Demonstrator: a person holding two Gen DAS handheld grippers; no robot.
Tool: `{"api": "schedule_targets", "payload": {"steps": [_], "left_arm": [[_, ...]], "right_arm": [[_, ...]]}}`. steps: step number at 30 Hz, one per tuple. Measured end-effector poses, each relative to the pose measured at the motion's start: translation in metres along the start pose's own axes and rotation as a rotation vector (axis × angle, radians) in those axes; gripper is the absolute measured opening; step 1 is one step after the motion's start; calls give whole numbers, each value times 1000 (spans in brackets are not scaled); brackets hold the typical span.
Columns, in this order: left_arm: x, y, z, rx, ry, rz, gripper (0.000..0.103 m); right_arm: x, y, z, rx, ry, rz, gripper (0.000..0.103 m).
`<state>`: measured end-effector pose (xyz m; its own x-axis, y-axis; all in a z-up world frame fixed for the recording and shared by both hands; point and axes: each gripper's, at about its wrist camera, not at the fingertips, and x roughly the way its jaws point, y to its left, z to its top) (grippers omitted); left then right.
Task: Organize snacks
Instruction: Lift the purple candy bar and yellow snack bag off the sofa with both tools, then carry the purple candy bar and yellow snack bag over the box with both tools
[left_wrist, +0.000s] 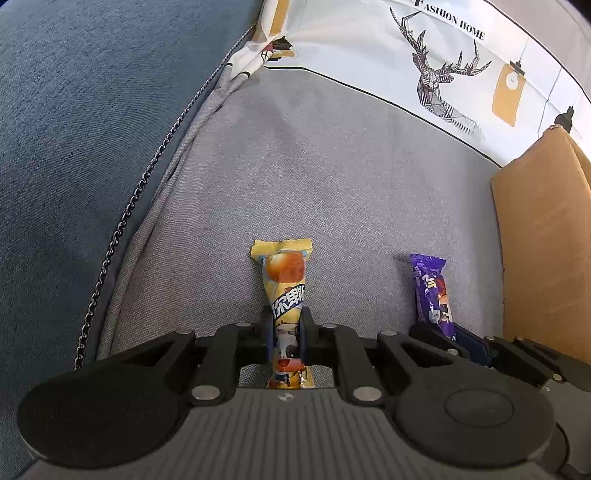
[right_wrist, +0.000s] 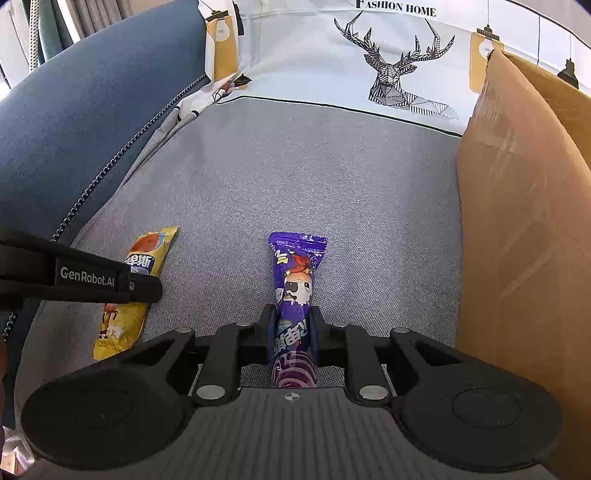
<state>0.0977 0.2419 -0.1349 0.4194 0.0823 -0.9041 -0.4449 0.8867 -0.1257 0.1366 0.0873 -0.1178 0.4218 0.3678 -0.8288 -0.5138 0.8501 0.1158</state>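
Yellow snack (left_wrist: 286, 291) lengthwise, away from claw (left_wrist: 287, 334)

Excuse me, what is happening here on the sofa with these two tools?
A person is sorting snacks with a handheld gripper in each hand. The left gripper is shut on a yellow snack packet, and the right gripper is shut on a purple snack packet. Both packets lie side by side on the grey sofa seat. A cardboard box stands to the right of them, in front of a deer-print cushion.
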Motion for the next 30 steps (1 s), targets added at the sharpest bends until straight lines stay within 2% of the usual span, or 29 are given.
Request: {"api": "schedule_targets", "payload": {"steps": [12, 18, 25, 30], "left_arm": [[1, -1, 0, 10, 1, 2, 12], [-3, -2, 2, 9, -5, -5, 12], [-34, -7, 5, -17, -100, -55, 12], [-64, -16, 6, -18, -207, -81, 12]], "right_arm": [[0, 1, 0, -6, -2, -2, 19], [-2, 2, 1, -6, -10, -5, 16], [-34, -4, 9, 23, -105, 22, 16], [-70, -12, 14, 39, -207, 69, 16]]}}
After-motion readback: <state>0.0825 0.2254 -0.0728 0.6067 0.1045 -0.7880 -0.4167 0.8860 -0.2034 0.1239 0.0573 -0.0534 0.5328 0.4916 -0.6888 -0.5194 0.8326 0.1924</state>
